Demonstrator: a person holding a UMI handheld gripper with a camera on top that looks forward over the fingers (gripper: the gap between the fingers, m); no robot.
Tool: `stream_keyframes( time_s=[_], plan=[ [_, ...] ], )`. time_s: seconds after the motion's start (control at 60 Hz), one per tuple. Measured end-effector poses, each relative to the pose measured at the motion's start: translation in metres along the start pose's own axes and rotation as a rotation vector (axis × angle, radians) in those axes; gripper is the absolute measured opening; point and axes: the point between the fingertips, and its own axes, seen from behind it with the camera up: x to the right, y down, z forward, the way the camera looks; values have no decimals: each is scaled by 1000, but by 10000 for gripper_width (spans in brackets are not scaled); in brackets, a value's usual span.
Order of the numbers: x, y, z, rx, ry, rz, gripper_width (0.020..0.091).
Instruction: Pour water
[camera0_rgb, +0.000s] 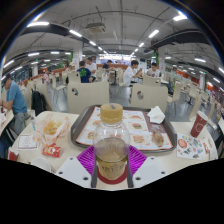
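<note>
A single wide-angle view rides on the gripper (111, 160), looking forward along its two fingers at low height over the white table (185, 165). It sits very near the clear glass jar (111, 140) and faces the table's far edge.

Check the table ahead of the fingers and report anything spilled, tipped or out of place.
Nothing stands out. The clear bottle stands upright between the fingers, its cap on. The brown tray behind it lies flat on the table, with a crumpled napkin resting on it. No spill shows.
</note>
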Motion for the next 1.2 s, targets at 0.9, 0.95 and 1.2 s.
stream_keyframes(
  time_s=[0.9,0.95,1.2],
  plan=[
    [-54,35,-223,-152,110,20,846],
    [-60,40,-236,-161,107,25,848],
    [-59,48,-268,-158,139,40,846]
  ],
)
